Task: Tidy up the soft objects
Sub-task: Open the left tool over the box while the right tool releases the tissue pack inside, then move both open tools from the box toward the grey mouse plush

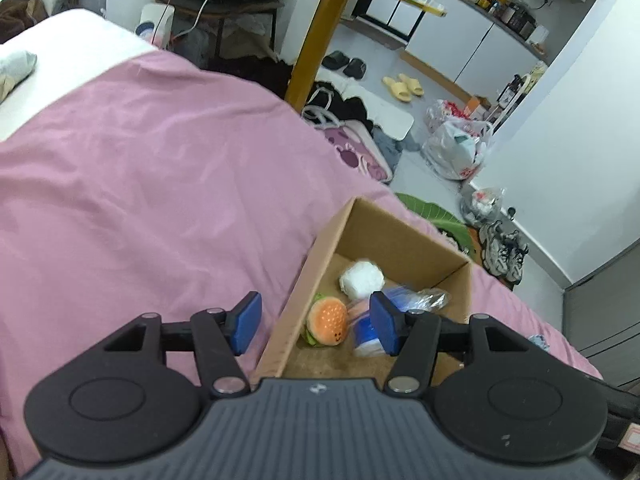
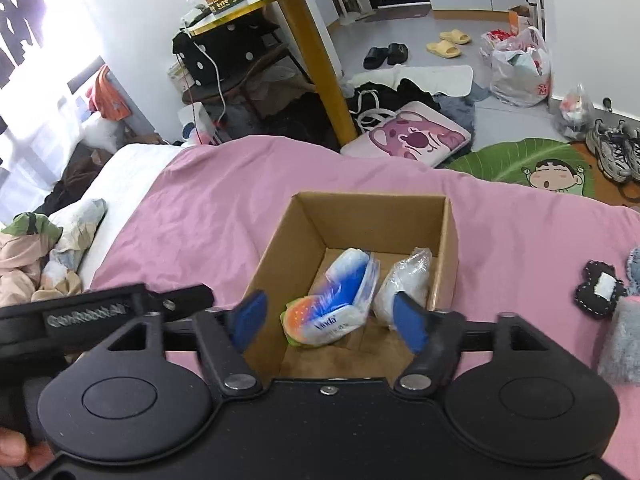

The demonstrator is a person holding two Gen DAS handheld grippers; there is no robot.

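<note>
An open cardboard box (image 1: 316, 248) (image 2: 372, 208) sits on the pink bedspread. Inside lie a plush burger (image 1: 327, 320) (image 2: 298, 312), a blue-and-white tissue pack (image 1: 366, 332) (image 2: 344, 300) and a white wrapped bundle (image 1: 362, 278) (image 2: 404, 284). My left gripper (image 1: 316, 322) hovers open over the box's near left wall, nothing between its blue pads. My right gripper (image 2: 330, 320) is open above the box's near end, empty, with the tissue pack below it. On the bedspread to the right lie a black stitched plush piece (image 2: 598, 292) and a grey fuzzy item (image 2: 622, 344).
The pink bedspread (image 1: 140, 184) (image 2: 200, 208) spreads left of the box. A yellow table leg (image 1: 316, 36) (image 2: 320, 68) stands beyond the bed. Bags, slippers, shoes and a green mat (image 2: 532, 160) litter the floor. The left gripper's body (image 2: 80, 312) shows at the right view's left.
</note>
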